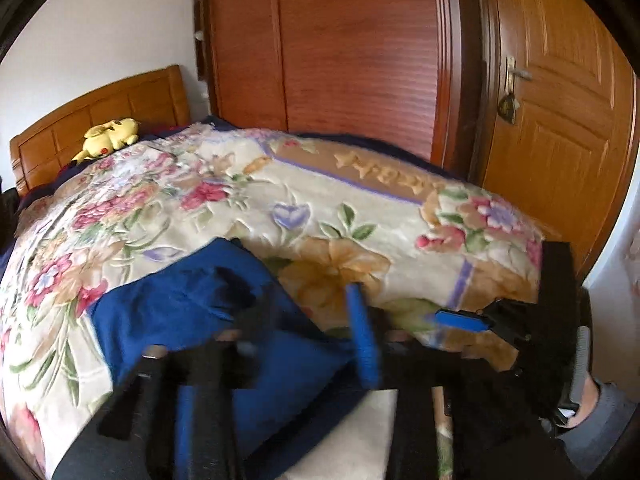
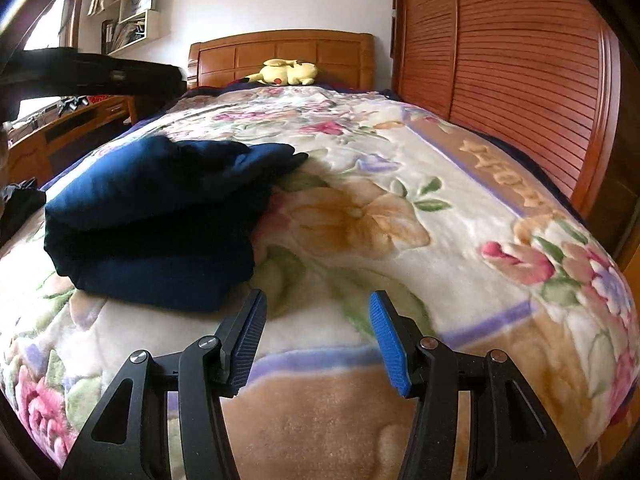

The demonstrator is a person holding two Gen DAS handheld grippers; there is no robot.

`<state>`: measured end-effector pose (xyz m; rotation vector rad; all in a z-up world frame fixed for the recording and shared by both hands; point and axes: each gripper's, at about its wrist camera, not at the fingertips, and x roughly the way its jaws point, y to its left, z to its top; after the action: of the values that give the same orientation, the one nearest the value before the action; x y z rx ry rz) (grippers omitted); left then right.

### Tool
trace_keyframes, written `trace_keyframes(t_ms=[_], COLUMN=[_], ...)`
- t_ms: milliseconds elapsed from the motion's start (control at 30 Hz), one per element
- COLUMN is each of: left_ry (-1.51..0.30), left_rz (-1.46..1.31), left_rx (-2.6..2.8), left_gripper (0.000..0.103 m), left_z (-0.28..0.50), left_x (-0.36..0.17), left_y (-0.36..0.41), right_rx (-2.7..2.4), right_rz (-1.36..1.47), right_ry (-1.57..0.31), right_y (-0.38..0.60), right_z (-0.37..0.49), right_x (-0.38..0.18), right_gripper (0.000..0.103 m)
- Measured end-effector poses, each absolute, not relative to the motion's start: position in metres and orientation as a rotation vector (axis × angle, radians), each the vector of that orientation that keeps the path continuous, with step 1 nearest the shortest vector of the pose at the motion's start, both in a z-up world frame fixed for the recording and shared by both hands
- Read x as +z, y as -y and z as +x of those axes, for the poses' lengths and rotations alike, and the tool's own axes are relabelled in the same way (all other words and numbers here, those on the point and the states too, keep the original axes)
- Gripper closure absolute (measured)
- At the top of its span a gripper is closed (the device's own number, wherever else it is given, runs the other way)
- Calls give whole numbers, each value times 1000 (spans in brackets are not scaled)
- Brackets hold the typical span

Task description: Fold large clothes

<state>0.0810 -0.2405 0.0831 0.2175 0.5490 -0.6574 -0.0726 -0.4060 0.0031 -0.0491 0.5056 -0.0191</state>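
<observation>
You had the folded dark blue cloth garment lying on the floral fleece blanket of the bed, ahead-left of your released right hand-held gripper and directly under your nearer, parted, empty left hand-held gripper.

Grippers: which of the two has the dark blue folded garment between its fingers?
Neither grips it. The left gripper is the one over the dark blue folded garment; the right gripper stands open over bare floral blanket.
</observation>
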Motion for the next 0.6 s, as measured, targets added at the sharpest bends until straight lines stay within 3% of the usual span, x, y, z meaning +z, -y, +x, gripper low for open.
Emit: trace_keyframes(t_ms=[100,600], left_ry=[-511,-585], left_rz=[187,36], left_rx=[-611,-384], left_gripper=[23,22], left_z=[78,95], left_x=[85,11], left_y=[212,72], right_rx=[-5,32], right_rz=[-56,-49], right_ry=[-498,-324], right_y=[402,372], right_z=[-65,-69], right_x=[5,37], right_gripper=[47,47])
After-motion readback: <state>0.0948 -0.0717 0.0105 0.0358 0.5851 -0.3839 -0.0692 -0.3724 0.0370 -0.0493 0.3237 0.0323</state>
